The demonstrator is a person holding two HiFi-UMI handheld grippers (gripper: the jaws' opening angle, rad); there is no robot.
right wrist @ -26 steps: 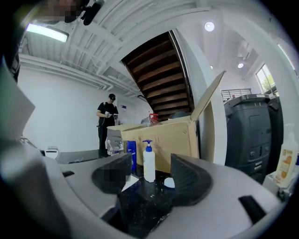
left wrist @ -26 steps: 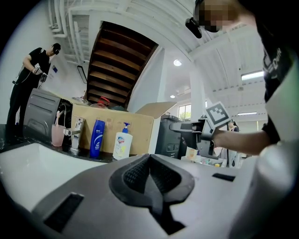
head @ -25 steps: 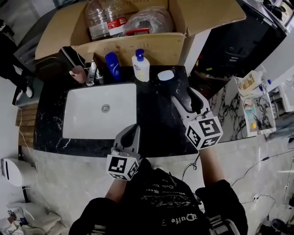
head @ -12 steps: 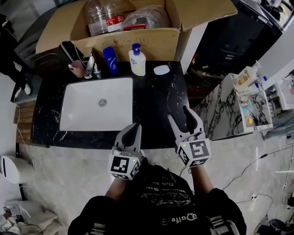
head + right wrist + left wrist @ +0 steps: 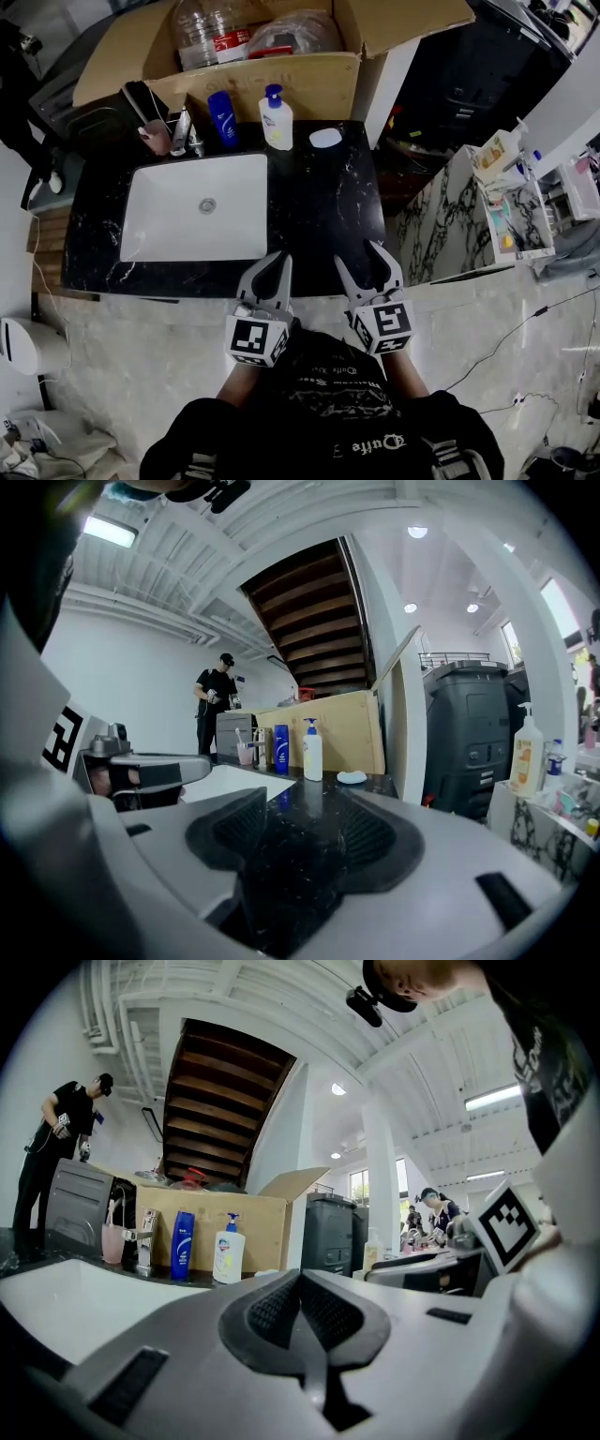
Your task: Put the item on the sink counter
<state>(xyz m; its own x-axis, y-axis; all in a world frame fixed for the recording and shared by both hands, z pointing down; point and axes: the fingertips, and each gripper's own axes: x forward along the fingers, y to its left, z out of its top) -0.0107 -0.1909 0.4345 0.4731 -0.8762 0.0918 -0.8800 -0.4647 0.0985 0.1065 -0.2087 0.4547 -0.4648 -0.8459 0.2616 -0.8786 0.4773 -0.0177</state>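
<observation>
A white bar of soap (image 5: 325, 138) lies on the black sink counter (image 5: 323, 211) at the back right, beside a white pump bottle (image 5: 276, 119); the right gripper view shows the soap (image 5: 352, 777) and the pump bottle (image 5: 312, 752) far ahead. My right gripper (image 5: 360, 259) hovers at the counter's front edge, well short of the soap; its jaws are closing with nothing between them. To its left, over the same edge, my left gripper (image 5: 268, 266) is shut and empty.
A white basin (image 5: 197, 206) fills the counter's left half. Behind it stand a blue bottle (image 5: 221, 120), a faucet (image 5: 185, 134) and a pink cup (image 5: 153, 136). An open cardboard box (image 5: 253, 80) holding plastic bottles rises behind the counter. A person stands far left (image 5: 58, 1147).
My right gripper has drawn back from mid-counter to the front edge, toward me and slightly left. The left gripper has stayed near the front edge.
</observation>
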